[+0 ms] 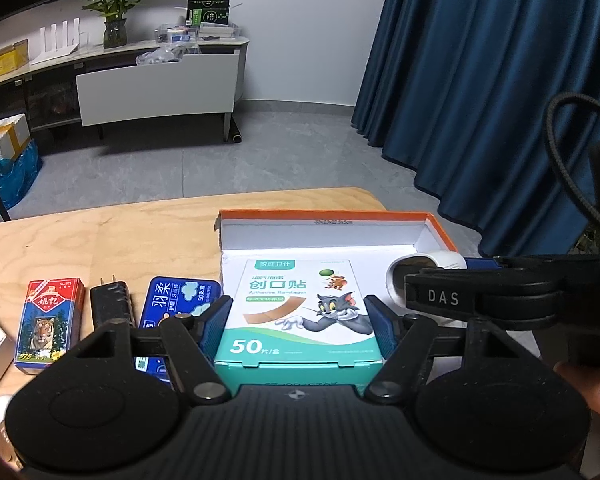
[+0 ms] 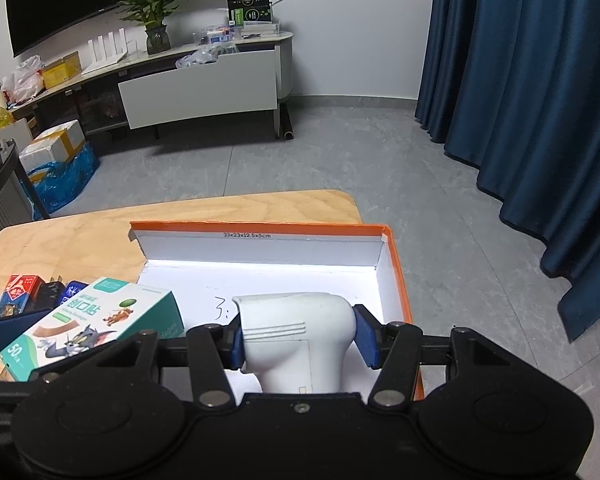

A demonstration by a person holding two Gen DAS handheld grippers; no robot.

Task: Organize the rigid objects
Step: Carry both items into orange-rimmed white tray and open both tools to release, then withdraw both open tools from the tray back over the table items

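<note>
My left gripper is shut on a teal and white bandage box with a cartoon cat, held over the near left part of the orange box with a white inside. The bandage box also shows in the right wrist view. My right gripper is shut on a white plastic device and holds it inside the orange box. In the left wrist view the white device and the right gripper's black body sit to the right.
On the wooden table left of the orange box lie a red and blue card box with a tiger, a black plug adapter and a blue tin. Blue curtains hang at the right. A white cabinet stands at the back.
</note>
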